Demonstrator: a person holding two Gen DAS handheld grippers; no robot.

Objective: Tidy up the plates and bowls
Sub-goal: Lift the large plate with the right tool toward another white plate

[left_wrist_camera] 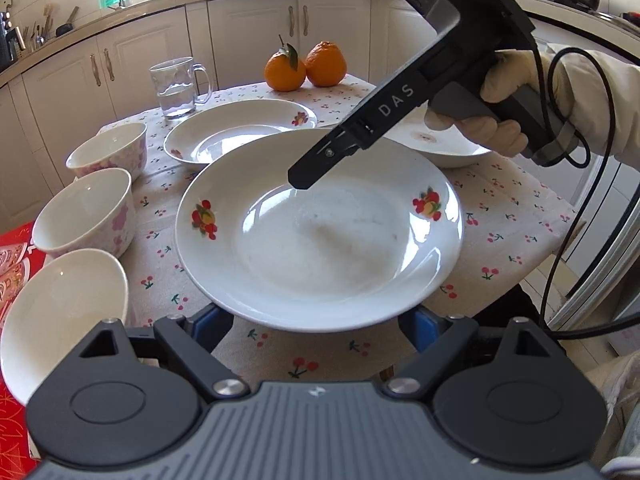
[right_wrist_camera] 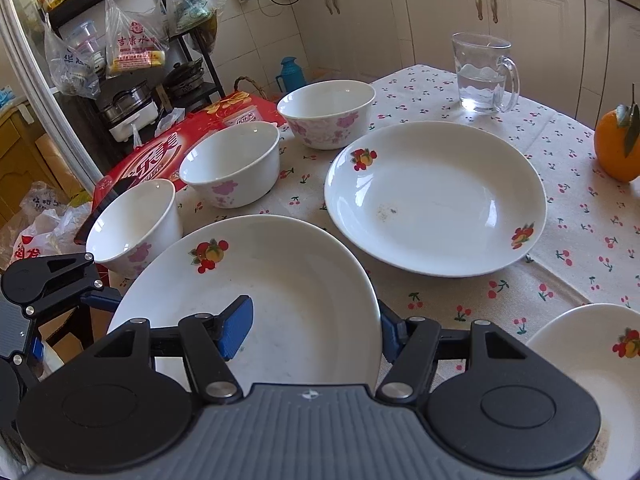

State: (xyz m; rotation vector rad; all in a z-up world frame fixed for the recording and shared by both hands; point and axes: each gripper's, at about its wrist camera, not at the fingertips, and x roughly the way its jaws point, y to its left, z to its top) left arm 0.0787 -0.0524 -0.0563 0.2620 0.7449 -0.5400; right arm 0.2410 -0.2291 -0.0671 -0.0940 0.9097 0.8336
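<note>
A white plate [left_wrist_camera: 320,232] with fruit prints hangs just above the cherry-print tablecloth. My right gripper [right_wrist_camera: 313,332] is shut on the rim of this plate [right_wrist_camera: 256,292], one blue pad inside the dish and the other under the edge. In the left wrist view the right gripper [left_wrist_camera: 304,178] reaches in from the upper right. My left gripper [left_wrist_camera: 318,322] stands open, its fingers running under the plate's near rim. Two more plates [right_wrist_camera: 436,196] [right_wrist_camera: 592,364] lie on the table. Three flowered bowls [right_wrist_camera: 332,116] [right_wrist_camera: 232,164] [right_wrist_camera: 132,228] stand in a row along the left edge.
A glass mug [right_wrist_camera: 484,76] with water stands at the far side. Two oranges [left_wrist_camera: 304,66] sit near the far edge. A red box [right_wrist_camera: 160,152] lies beside the bowls, off the table's left side. Kitchen cabinets ring the room.
</note>
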